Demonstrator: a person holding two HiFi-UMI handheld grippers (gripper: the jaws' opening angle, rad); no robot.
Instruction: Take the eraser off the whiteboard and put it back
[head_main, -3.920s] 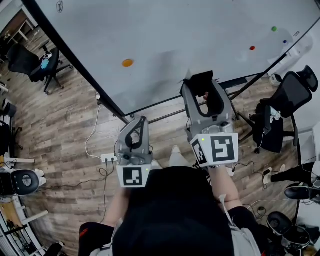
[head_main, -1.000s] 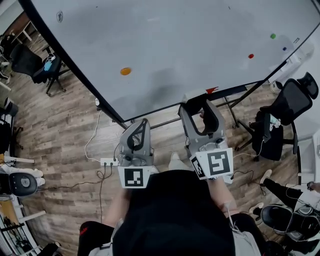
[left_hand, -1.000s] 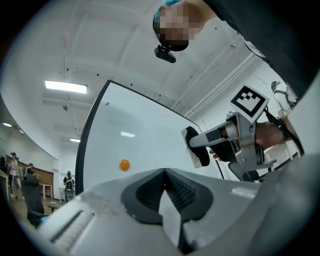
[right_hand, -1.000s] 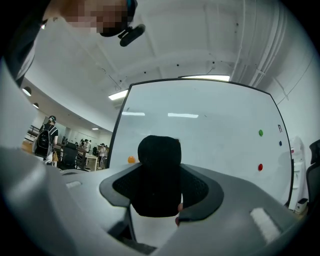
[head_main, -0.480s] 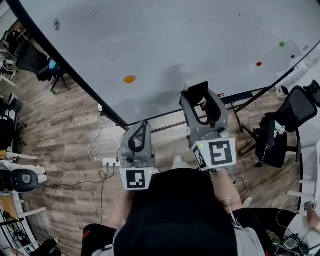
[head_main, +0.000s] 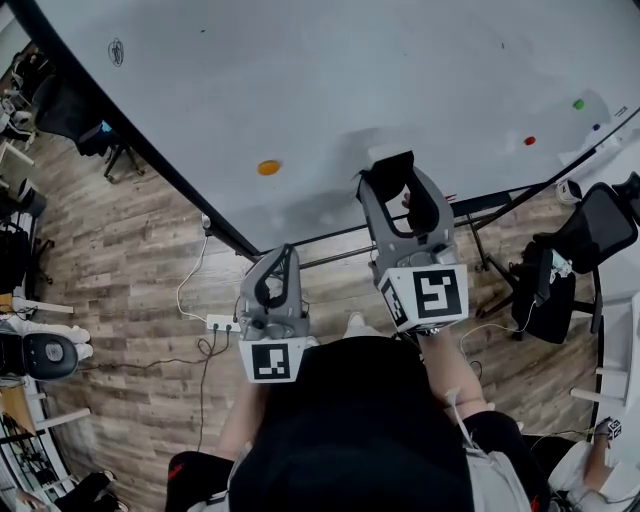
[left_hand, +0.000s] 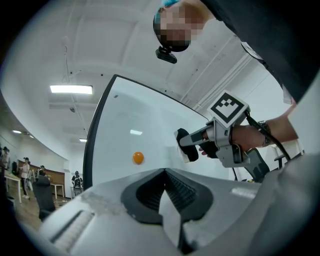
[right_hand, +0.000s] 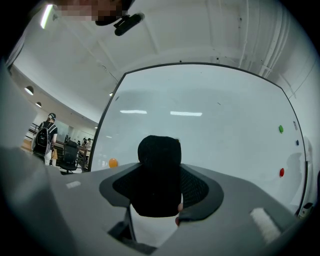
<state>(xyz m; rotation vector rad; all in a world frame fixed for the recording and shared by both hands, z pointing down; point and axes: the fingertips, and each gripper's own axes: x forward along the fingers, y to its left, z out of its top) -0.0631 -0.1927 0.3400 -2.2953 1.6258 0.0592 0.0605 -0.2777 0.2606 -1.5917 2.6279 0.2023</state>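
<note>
- Head view: a whiteboard on a dark frame is seen above a wood-plank floor. An orange magnet, a red magnet and a green magnet are stuck to it. A power strip with trailing cables lies on the floor, and a black office chair stands at right. The black eraser is clamped in the right gripper at the board's lower edge; contact with the board cannot be confirmed. The left gripper is held lower, away from the board.
- Left gripper view: the left gripper is seen with jaws closed together and nothing between them. Beyond it, the eraser is held close to the whiteboard, right of the orange magnet. A ceiling light glows above, and people are seen far left.
- Right gripper view: the eraser is pinched between the widely set pads of the right gripper, facing the whiteboard.
- Compared with a second ago: the right gripper has been carried from below the board's edge up against its lower part; the eraser remains held, and the left gripper has barely shifted.
</note>
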